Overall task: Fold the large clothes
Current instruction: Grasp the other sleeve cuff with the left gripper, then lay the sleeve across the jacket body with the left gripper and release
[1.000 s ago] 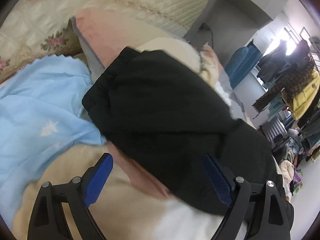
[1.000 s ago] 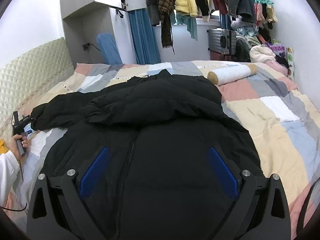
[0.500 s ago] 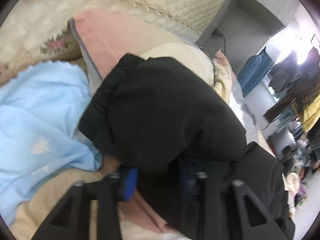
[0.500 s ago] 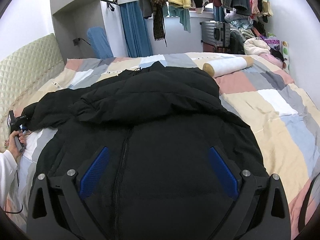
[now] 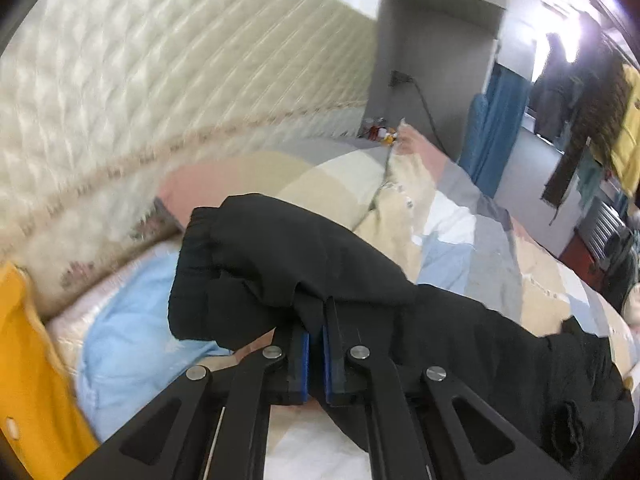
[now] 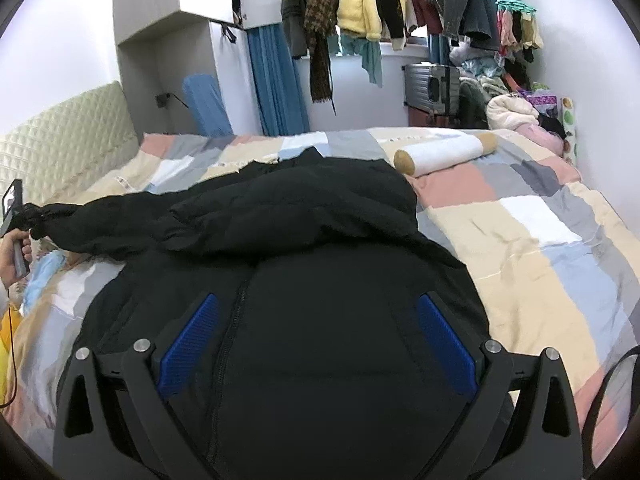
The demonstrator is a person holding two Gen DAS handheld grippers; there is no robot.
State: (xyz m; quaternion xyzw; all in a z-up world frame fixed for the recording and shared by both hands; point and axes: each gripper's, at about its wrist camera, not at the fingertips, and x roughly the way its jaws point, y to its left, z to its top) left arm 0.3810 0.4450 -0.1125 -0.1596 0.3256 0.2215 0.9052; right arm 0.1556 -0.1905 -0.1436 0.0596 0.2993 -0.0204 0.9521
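Note:
A large black padded jacket point(image 6: 304, 280) lies front up on the patchwork bed quilt point(image 6: 532, 240), zipper down the middle. Its left sleeve point(image 5: 280, 264) stretches toward the headboard. My left gripper point(image 5: 316, 320) is shut on that sleeve near the cuff and holds it lifted off the bed; it also shows far left in the right wrist view point(image 6: 18, 216). My right gripper point(image 6: 316, 340) is open and empty, hovering over the jacket's chest, blue pads point(image 6: 188, 344) wide apart.
A quilted cream headboard point(image 5: 160, 88) runs along the left. A light blue cloth point(image 5: 128, 320) and a yellow garment point(image 5: 28, 360) lie below the sleeve. A white bolster roll point(image 6: 444, 154) lies at the bed's far side. Hanging clothes point(image 6: 360, 4) and a suitcase point(image 6: 432, 88) stand behind.
My left gripper closed on the black sleeve and lifted it up off the bed. The right gripper stayed open over the jacket, shifting only slightly.

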